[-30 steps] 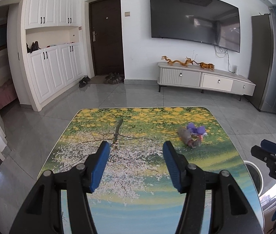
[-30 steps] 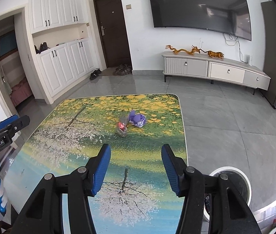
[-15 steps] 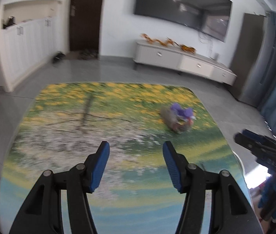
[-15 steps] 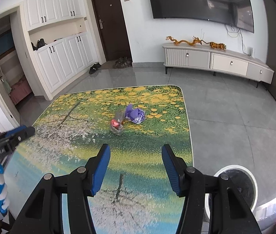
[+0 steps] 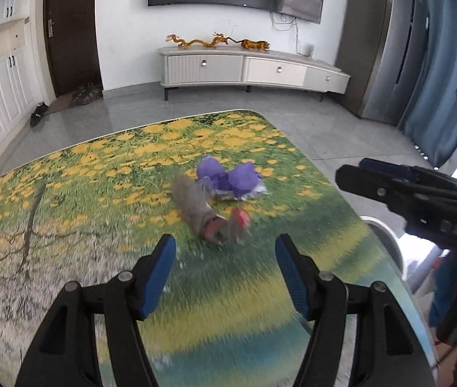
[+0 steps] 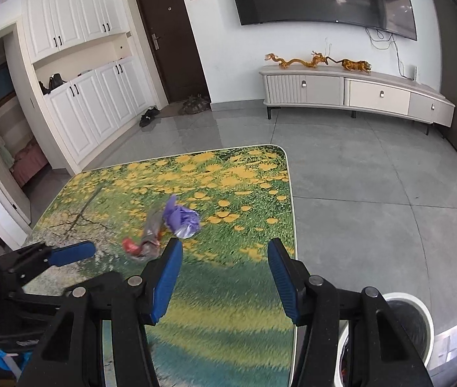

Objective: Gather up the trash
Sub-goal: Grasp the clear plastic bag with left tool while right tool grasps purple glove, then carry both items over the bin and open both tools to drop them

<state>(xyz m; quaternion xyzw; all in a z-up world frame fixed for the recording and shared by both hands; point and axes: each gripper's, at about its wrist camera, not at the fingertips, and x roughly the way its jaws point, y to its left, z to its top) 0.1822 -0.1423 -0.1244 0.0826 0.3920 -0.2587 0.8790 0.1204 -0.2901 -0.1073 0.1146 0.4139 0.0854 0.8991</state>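
Observation:
A crumpled purple wrapper (image 5: 231, 179) lies on the flower-print table (image 5: 67, 200), touching a clear wrapper with red bits (image 5: 210, 217) just in front of it. My left gripper (image 5: 225, 271) is open and empty, a short way before the clear wrapper. In the right wrist view the purple wrapper (image 6: 181, 221) and the clear wrapper (image 6: 146, 242) lie ahead and left of my right gripper (image 6: 225, 277), which is open and empty. The left gripper's blue fingertip (image 6: 72, 253) shows at the left there.
A white round trash bin (image 6: 402, 319) stands on the floor beside the table's right edge; its rim shows in the left wrist view (image 5: 386, 242). A TV console (image 5: 251, 69) and a tiled floor lie beyond the table. The right gripper (image 5: 406, 193) shows at the right.
Both grippers have moved forward toward the wrappers, which now appear larger and closer. The left gripper has swung right to face them. Both stay open.

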